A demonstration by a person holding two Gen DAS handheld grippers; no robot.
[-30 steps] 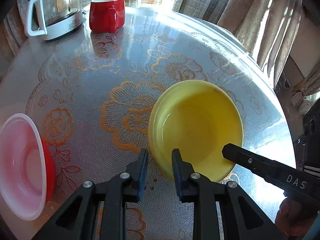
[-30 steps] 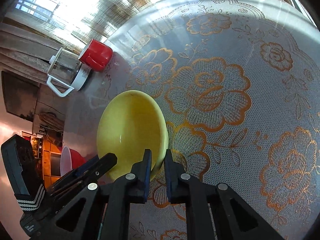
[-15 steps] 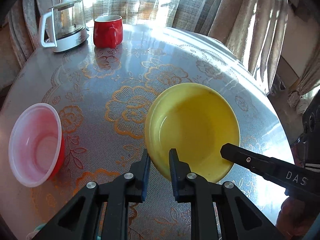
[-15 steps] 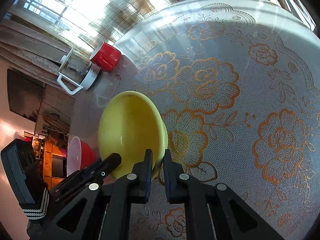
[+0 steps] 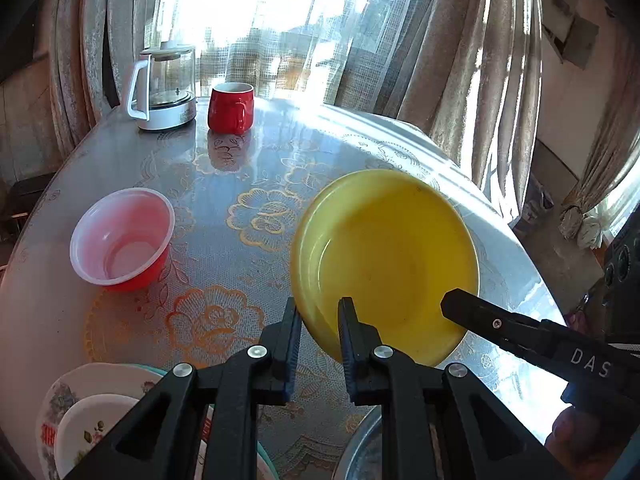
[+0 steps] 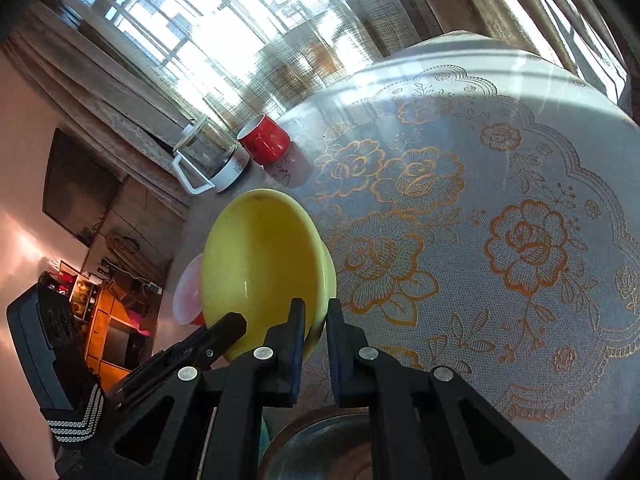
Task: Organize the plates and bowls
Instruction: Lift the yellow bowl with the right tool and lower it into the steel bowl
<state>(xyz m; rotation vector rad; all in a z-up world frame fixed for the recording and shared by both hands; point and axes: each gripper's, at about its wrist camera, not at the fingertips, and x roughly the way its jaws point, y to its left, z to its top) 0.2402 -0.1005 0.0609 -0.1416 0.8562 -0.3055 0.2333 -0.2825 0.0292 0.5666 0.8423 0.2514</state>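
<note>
A yellow bowl (image 5: 384,248) hangs tilted above the round table, gripped at its near rim from two sides. My left gripper (image 5: 320,312) is shut on the rim at the bowl's near left. My right gripper (image 6: 316,312) is shut on the near right rim of the yellow bowl (image 6: 256,264). In the left wrist view a right finger (image 5: 520,332) reaches in from the right over the bowl's edge. A red bowl with a white inside (image 5: 120,236) stands on the table to the left, apart from both grippers.
A stack of flowered plates (image 5: 92,412) lies at the near left edge, and a metal bowl (image 6: 320,448) sits just below the grippers. A red mug (image 5: 232,108) and a glass kettle (image 5: 164,88) stand at the far side by the curtains. The lace tablecloth (image 6: 500,240) spreads to the right.
Both grippers have risen and drawn back toward the near edge with the yellow bowl between them. The plate stack and the metal bowl have come into view below.
</note>
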